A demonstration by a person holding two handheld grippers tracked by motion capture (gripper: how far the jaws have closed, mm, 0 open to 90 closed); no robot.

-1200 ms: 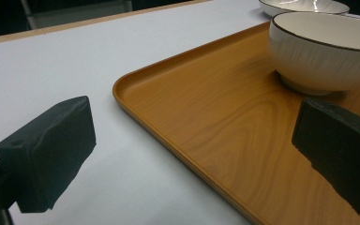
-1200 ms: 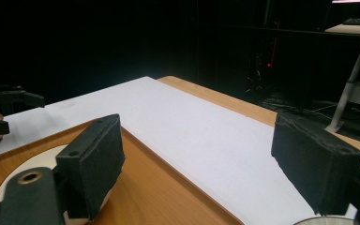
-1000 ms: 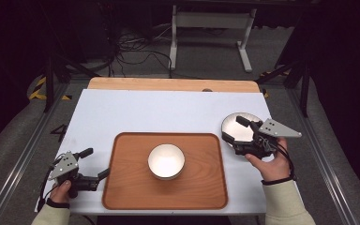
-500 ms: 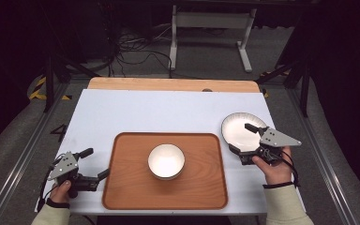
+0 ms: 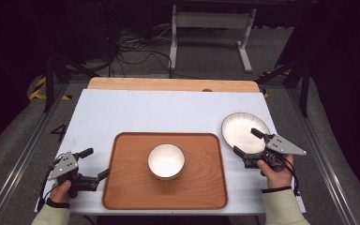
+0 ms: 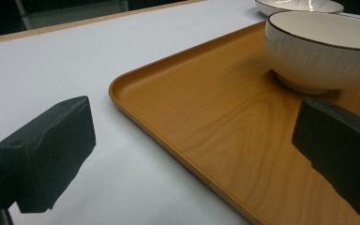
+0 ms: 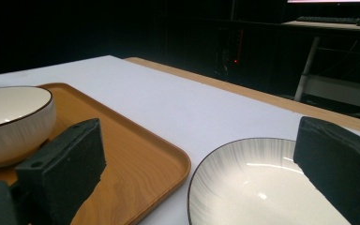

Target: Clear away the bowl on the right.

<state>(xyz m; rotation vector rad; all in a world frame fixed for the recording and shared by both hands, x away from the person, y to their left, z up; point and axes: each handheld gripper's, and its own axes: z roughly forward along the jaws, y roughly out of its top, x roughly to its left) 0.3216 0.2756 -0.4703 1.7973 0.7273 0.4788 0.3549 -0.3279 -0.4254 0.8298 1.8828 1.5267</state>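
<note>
Resting low at the near left corner of the white rectangular table [image 5: 136,112], the left gripper [image 5: 93,164] is held in the person's left hand [image 5: 62,188], its jaws spread wide with nothing between them and aimed toward the brown wooden rounded-corner tray [image 5: 122,187]. In the left gripper view one jaw hangs over bare table and the other over the tray's wood, the tray's raised rim running between them.

The right hand [image 5: 274,171] holds the right gripper [image 5: 247,142] at the near edge of the white round plate with a dark rim [image 5: 241,129], which lies on the table just right of the tray. Its jaws are also wide apart and hold nothing; in the right gripper view one jaw sits over the tray's corner and the other over the plate.

The white ribbed bowl with a dark rim [image 5: 166,161] stands upright in the middle of the tray.

Against a second ago, the right hand has drawn back toward the person and to the right, uncovering most of the plate, which now lies flat. The left hand, bowl and tray have not moved.
</note>
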